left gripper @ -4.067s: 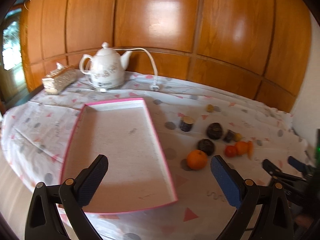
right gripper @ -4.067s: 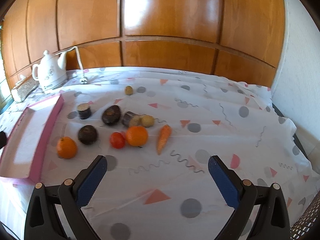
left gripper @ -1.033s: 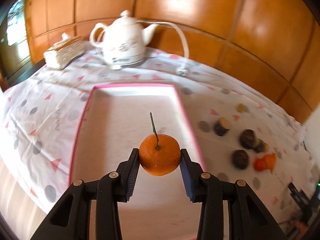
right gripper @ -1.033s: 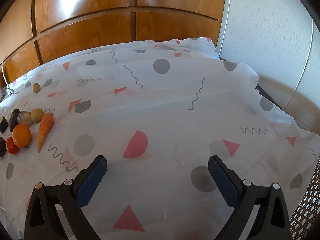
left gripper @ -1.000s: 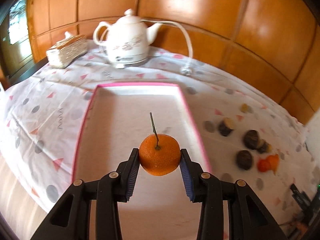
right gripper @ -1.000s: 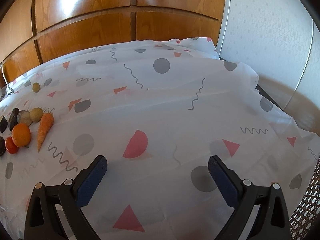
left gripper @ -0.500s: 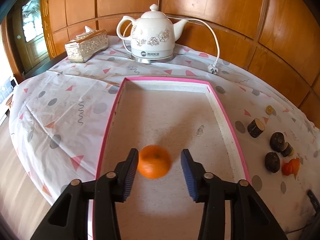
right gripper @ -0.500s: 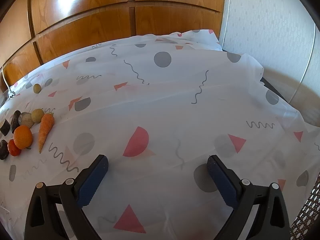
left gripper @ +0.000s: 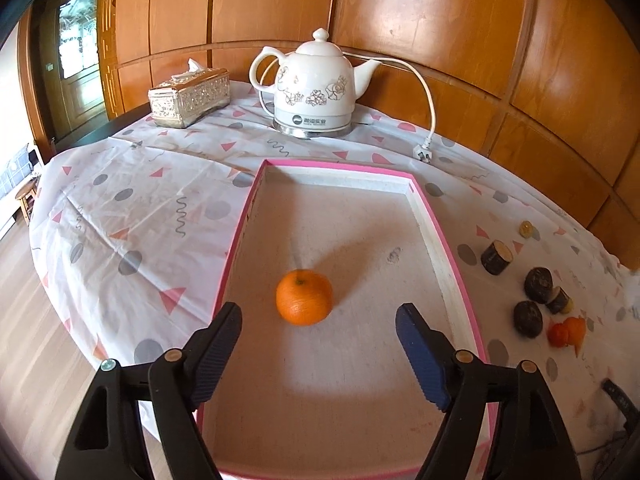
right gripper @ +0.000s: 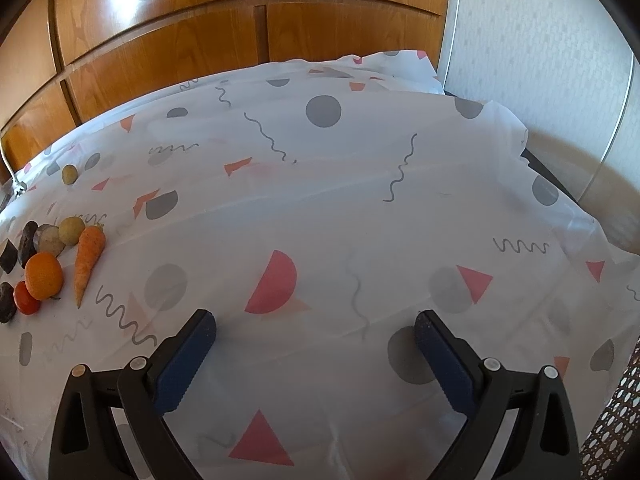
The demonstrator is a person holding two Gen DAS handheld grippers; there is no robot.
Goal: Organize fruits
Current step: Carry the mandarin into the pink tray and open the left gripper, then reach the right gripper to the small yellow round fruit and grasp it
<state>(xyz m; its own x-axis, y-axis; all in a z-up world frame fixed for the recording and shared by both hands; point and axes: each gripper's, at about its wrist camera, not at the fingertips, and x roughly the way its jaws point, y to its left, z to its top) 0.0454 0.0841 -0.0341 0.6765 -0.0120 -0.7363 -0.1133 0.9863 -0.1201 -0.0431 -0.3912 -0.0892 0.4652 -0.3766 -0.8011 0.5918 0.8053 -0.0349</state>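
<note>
My left gripper (left gripper: 318,322) gapes wide, empty; orange (left gripper: 304,297) lies free, frame centre, in the pink tray (left gripper: 438,236). Risk: it rolls if I clip it. Right gripper (right gripper: 314,338) wide, empty, over tablecloth (right gripper: 360,184)

orange tangerine (left gripper: 304,297), pink-rimmed tray (left gripper: 237,236), floral white kettle (left gripper: 314,88)

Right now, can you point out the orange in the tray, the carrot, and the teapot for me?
orange (left gripper: 304,297), left wrist view, middle of its peel.
tray (left gripper: 239,232), left wrist view, its pink left rim.
carrot (right gripper: 89,259), right wrist view, middle of its body.
teapot (left gripper: 314,84), left wrist view, its flowered belly.
</note>
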